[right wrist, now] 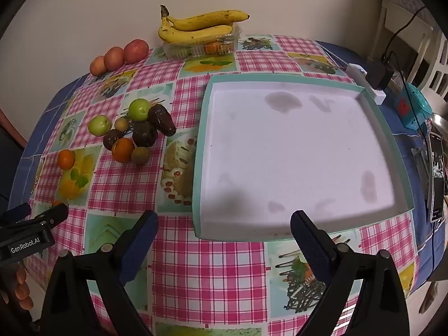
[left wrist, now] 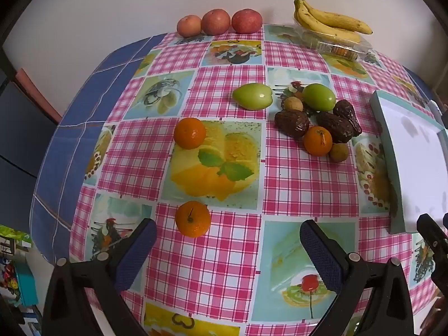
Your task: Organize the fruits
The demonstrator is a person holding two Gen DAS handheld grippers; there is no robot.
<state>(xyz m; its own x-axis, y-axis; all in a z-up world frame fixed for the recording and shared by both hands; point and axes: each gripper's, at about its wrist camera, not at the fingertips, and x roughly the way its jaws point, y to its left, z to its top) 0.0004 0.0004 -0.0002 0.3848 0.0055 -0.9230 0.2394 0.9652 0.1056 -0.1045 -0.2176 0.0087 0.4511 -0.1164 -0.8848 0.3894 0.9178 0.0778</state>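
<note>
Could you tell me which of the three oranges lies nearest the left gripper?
The lone orange just ahead of the left gripper, by its left finger. The second lies farther back, and the third sits in the mixed fruit pile.

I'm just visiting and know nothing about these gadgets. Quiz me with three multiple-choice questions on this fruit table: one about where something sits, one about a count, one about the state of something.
1. Where do the bananas lie?
A. inside the big tray
B. on a clear plastic box by the wall
C. among the dark fruits

2. How many red apples stand in the row by the wall?
A. one
B. three
C. five

3. What state is the left gripper in?
A. open, holding nothing
C. shut on a green fruit
B. shut on an orange

Answers:
1 B: the right wrist view shows the bunch resting on top of the clear box.
2 B: three apples stand side by side at the table's far edge.
3 A: its fingers stand wide apart with only tablecloth between them; the nearest orange lies free beside them.
</note>
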